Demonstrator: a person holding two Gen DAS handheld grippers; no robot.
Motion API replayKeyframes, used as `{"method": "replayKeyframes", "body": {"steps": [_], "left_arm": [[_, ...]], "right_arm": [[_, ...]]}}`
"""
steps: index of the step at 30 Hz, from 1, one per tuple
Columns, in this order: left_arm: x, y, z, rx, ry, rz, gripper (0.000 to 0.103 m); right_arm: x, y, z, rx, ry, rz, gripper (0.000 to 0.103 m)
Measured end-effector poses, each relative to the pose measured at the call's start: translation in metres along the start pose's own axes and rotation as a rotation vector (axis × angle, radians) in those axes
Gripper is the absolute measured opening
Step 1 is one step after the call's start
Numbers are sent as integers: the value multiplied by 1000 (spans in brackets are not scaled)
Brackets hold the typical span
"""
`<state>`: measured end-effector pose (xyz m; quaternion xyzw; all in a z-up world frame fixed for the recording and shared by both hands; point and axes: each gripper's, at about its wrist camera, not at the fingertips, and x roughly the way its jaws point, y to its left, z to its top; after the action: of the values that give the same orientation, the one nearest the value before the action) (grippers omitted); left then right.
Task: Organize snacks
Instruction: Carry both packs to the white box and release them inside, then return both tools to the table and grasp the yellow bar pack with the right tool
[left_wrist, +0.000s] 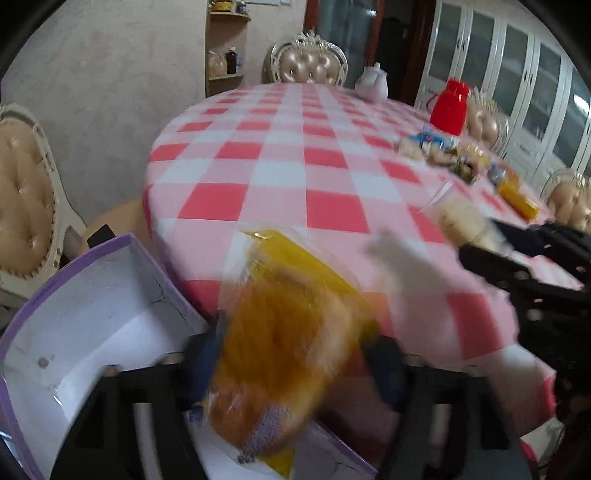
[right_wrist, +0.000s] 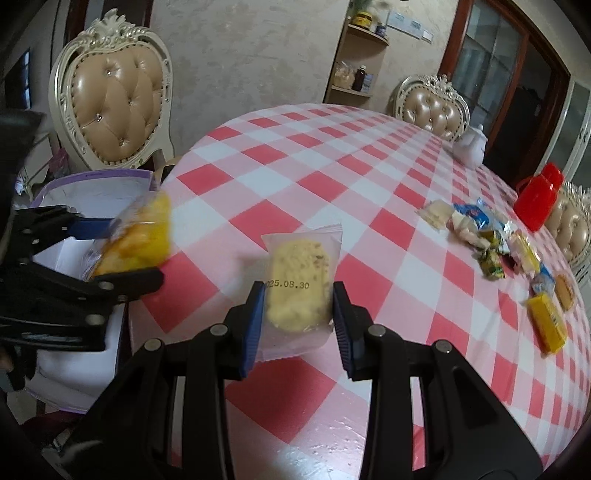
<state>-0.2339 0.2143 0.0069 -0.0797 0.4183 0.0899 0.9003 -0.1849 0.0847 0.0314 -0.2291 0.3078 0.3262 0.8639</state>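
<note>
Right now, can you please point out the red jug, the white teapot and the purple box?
red jug (right_wrist: 537, 201): right wrist view, middle of its red body.
white teapot (right_wrist: 470, 144): right wrist view, its round belly.
purple box (left_wrist: 85, 314): left wrist view, white inner wall.

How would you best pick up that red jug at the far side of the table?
Grip the red jug around its body, below the lid, coming in level from the side. It stands upright, and its handle sticks out on the left in the right wrist view, so set the jaws clear of that.
</note>
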Motion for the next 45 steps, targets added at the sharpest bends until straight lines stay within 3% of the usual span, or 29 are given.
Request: {"method": "replayKeyframes", "body": {"steps": [2,9,15,21,24,25,27,30,33,35,38,41,45], "left_arm": [[-2,-3,0,33,-8,15,52],[-47,14,-14,-7,-92,26,49],[-77,63,-40,-68,-70,145,50],[-80,109,-69,-173,-9,218,51],[-76,123,-73,-236,23,259,59],[-74,125,-71,-254,38,291,67],[-76,123,-68,-263,30,312,71],[-82,110,-55,-254,-22,297,74],[-91,79,-31,-210,-122,284,75],[-97,44,-7,-154,-224,251,87],[-90,-16,29,-47,-329,149,94],[-54,-85,65,70,-282,-55,103],[14,-168,99,155,-157,-203,103]], "right_arm": [[-1,-2,-2,9,-1,5,39],[-10,5,-1,17,-7,52,39],[-22,79,4,-133,-29,214,39],[-16,152,1,-279,4,314,39],[-13,172,-4,-335,22,377,44],[-13,176,-5,-347,23,384,49],[-14,174,-6,-360,10,358,50],[-15,153,-5,-330,-8,296,53],[-21,108,0,-232,-28,264,53],[-27,64,3,-152,-52,214,60],[-34,-16,0,-14,-74,103,69],[-39,-104,-17,129,-78,-34,81],[-41,-223,-49,311,-70,-179,86]]}}
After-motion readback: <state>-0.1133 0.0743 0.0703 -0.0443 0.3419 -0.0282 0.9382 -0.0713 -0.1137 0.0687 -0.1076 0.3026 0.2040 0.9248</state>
